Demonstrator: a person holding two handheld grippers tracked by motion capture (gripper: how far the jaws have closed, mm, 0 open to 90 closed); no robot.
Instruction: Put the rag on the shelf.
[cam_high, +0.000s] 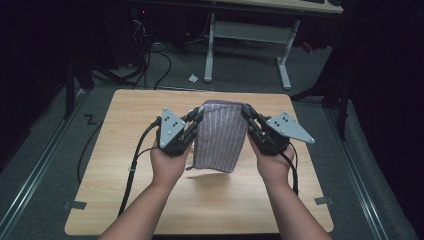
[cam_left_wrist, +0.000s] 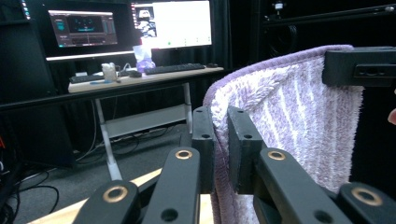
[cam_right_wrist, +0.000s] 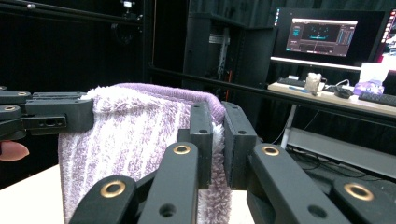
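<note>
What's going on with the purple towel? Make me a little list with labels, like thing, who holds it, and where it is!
thing: purple striped towel, fluffy
held by: left gripper and right gripper, each shut on a top corner
fingers: left gripper's fingers pinch the towel's edge; right gripper's fingers do the same
position: lifted, hanging down above the wooden table
lowest edge: seems clear of the table, with a shadow below
hands: one hand behind each gripper
background: desk with monitors
</note>
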